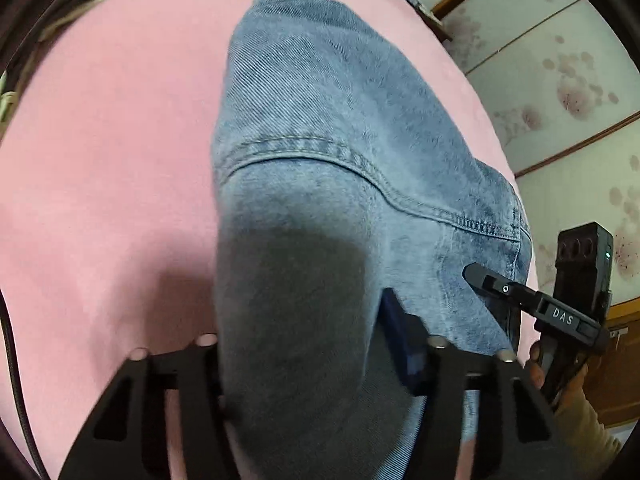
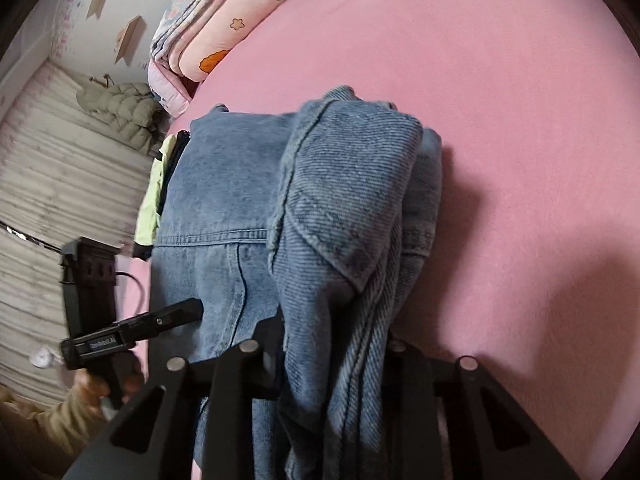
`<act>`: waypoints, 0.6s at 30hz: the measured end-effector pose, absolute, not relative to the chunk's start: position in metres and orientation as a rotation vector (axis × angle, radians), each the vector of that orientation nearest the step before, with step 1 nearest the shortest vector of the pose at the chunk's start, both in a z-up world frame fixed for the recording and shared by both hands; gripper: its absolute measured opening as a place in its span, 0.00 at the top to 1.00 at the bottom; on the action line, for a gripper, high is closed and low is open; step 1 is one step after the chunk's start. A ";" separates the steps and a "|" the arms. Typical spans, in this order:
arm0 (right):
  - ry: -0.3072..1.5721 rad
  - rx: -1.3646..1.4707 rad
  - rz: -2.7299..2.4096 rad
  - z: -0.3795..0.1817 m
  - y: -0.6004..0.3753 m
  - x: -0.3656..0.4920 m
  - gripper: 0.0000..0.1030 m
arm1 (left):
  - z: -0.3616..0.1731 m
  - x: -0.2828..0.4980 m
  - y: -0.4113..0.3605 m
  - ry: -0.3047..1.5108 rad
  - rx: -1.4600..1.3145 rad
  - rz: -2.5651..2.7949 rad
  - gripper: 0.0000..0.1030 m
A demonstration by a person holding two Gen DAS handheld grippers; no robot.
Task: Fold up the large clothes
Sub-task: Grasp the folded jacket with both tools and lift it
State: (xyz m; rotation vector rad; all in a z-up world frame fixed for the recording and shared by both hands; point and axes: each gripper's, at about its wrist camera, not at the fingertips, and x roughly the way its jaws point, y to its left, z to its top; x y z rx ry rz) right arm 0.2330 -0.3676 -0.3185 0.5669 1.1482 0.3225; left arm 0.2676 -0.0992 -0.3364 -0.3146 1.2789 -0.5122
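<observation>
A blue denim garment (image 1: 320,128) lies on the pink bed sheet (image 1: 108,140). In the left wrist view my left gripper (image 1: 316,360) is shut on a thick fold of the denim, which fills the gap between its fingers. In the right wrist view my right gripper (image 2: 328,364) is shut on a bunched denim edge (image 2: 352,208) lifted over the flatter part of the garment (image 2: 224,184). The right gripper (image 1: 532,304) shows at the garment's right edge in the left wrist view; the left gripper (image 2: 136,328) shows at its left edge in the right wrist view.
Folded quilts and pillows (image 2: 208,28) are stacked at the far end of the bed. A yellow-green cloth (image 2: 152,204) hangs beside the denim. A puffy jacket (image 2: 124,116) hangs by a wall. Patterned wall panels (image 1: 560,80) stand to the right.
</observation>
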 end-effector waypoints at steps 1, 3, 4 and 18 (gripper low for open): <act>1.134 0.549 0.309 -0.310 -0.363 0.230 0.77 | -0.330 0.263 -0.098 1.263 -0.305 -0.511 0.56; 1.107 0.524 0.287 -0.292 -0.353 0.223 0.79 | -0.314 0.253 -0.096 1.242 -0.283 -0.513 0.58; 1.101 0.516 0.277 -0.285 -0.348 0.219 0.79 | -0.306 0.247 -0.092 1.236 -0.280 -0.516 0.58; 1.148 0.536 0.361 -0.201 -0.175 0.211 0.80 | -0.206 0.238 0.111 1.241 -0.234 -0.477 0.58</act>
